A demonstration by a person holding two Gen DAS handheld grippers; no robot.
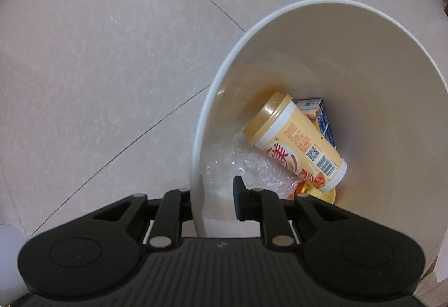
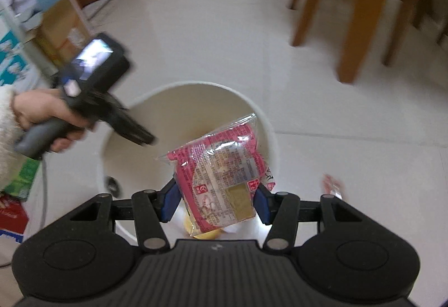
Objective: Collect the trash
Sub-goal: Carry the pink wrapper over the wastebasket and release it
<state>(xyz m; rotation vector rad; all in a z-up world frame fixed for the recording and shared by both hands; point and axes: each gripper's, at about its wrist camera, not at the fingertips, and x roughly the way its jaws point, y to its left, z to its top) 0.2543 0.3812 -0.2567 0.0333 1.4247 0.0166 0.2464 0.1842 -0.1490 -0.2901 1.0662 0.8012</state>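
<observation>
The right gripper [image 2: 215,202] clamped a pink plastic snack packet [image 2: 221,175] above the round cream plastic bin [image 2: 134,122]; the left gripper [image 1: 214,195] pinched the bin's rim.

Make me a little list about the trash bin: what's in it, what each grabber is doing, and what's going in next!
bin: white bin on tiled floor
inside: yellow cup, blue box, clear plastic wrap
left gripper: fingers clamped on the bin's rim
right gripper: fingers around a pink snack packet, over the bin
next: probably the packet gets dropped in
</observation>
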